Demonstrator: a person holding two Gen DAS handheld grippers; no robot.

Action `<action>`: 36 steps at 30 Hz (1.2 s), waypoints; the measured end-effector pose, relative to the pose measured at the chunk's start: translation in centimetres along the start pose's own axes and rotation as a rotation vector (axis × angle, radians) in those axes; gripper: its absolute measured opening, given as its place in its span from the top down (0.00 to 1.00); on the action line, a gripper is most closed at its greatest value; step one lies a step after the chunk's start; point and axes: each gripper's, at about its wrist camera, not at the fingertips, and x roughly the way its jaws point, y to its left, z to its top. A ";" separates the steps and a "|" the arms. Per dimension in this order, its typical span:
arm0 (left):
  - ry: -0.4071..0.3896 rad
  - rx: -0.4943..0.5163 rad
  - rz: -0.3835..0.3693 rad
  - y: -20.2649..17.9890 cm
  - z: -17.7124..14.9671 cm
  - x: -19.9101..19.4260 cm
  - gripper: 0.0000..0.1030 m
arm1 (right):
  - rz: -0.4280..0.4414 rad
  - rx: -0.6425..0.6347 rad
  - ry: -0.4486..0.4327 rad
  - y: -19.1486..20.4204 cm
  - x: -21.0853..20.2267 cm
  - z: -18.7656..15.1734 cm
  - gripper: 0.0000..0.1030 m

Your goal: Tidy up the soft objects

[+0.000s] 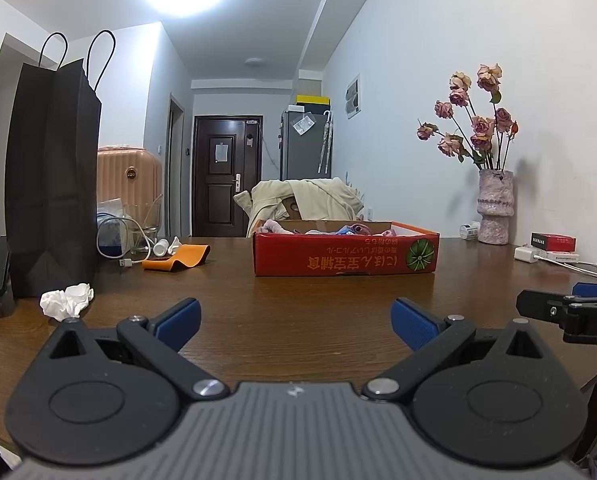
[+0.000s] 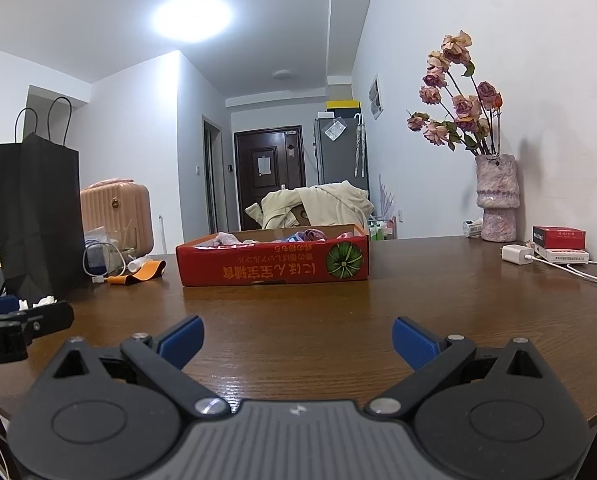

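at the far left of the left wrist view a tall black paper bag stands upright on the brown wooden desk, with a crumpled white tissue lying just in front of its base. to the right of the bag sit a clear glass container, a coiled white cable and a curved orange strap, and a pink suitcase stands behind them. the left gripper hovers low over the near part of the desk, its jaws spread wide with nothing between the blue pads. beyond it, near the middle of the desk and well apart from both grippers, rests a shallow red cardboard box printed with a green pumpkin; the soft objects, pink and blue cloth pieces, lie bunched inside it and barely show above the rim. behind the box a cream garment is draped over a chair. farther right a pink textured vase of dried roses stands near the wall, with a red and black small box and a white charger just beside it. the right gripper is held beside the left one, likewise low over bare wood, its jaws wide apart and holding nothing.
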 end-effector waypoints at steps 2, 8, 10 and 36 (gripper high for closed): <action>-0.001 0.001 0.000 0.0 0.0 0.0 0.00 | 0.000 0.000 -0.003 0.0 0.0 0.0 0.02; 0.002 0.007 -0.009 0.1 0.0 -0.1 0.00 | -0.001 0.002 -0.003 0.0 -0.1 0.0 0.02; 0.002 0.007 -0.008 0.1 0.0 0.0 0.00 | -0.002 0.002 -0.003 0.1 -0.1 0.0 0.02; -0.021 0.012 -0.008 0.5 0.5 -0.3 0.00 | -0.005 0.005 -0.014 0.1 -0.1 0.2 0.02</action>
